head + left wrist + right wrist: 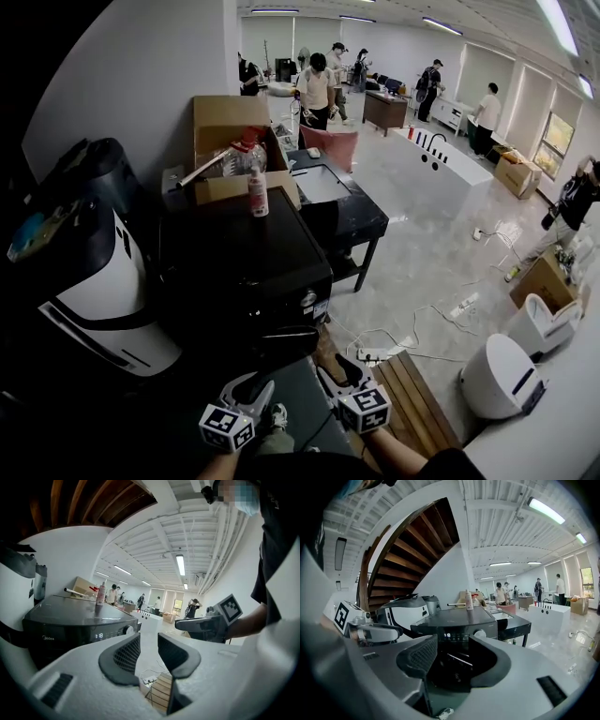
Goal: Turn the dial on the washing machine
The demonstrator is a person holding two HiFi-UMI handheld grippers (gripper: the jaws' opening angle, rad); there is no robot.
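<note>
Dial [479,633] barely shows on dark washing machine [454,617]; left gripper [149,641] and right gripper [453,641] fingers apart, empty.

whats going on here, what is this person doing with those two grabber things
A person stands in front of a black washing machine with a gripper in each hand. The left gripper and the right gripper are both open and empty. The right one faces the machine's front panel, short of it; the left one points past the machine's corner. The dial on the panel is not yet touched. A bottle stands on top of the machine.
</note>
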